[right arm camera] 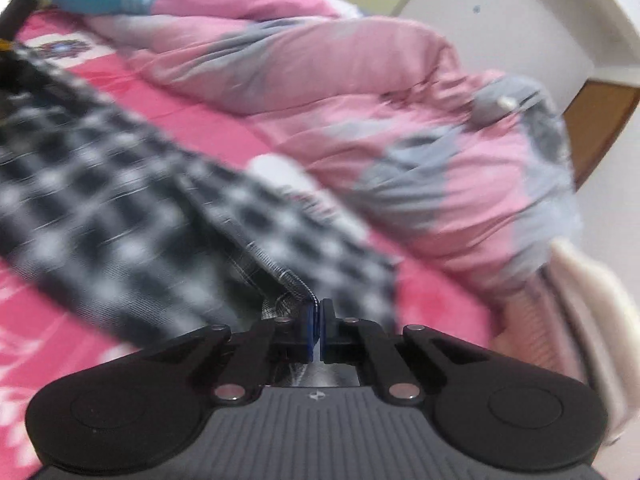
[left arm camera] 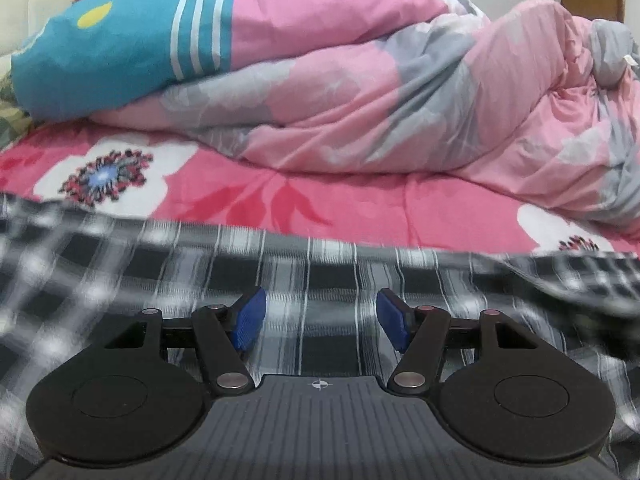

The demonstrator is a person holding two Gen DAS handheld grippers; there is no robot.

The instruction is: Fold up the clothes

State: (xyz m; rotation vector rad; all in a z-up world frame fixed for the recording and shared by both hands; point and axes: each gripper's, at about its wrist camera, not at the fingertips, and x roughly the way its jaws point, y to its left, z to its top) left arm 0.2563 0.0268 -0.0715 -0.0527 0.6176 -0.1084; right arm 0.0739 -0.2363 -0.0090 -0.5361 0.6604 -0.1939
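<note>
A black-and-white plaid garment [left arm camera: 304,272] lies spread over the pink flowered bed sheet [left arm camera: 248,196]. My left gripper [left arm camera: 320,318] hovers low above it, open, its blue pads [left arm camera: 250,320] wide apart with only cloth beneath them. In the right wrist view the same plaid garment [right arm camera: 120,200] runs off to the left, blurred. There my right gripper [right arm camera: 317,330] is shut on a hemmed edge of the plaid garment, which rises from between the blue pads.
A bulky pink and grey quilt [left arm camera: 400,92] with a teal striped end [left arm camera: 120,44] is heaped along the far side of the bed. A cream knitted cloth [right arm camera: 580,320] lies at the right. A wooden door [right arm camera: 600,120] and a white wall stand beyond.
</note>
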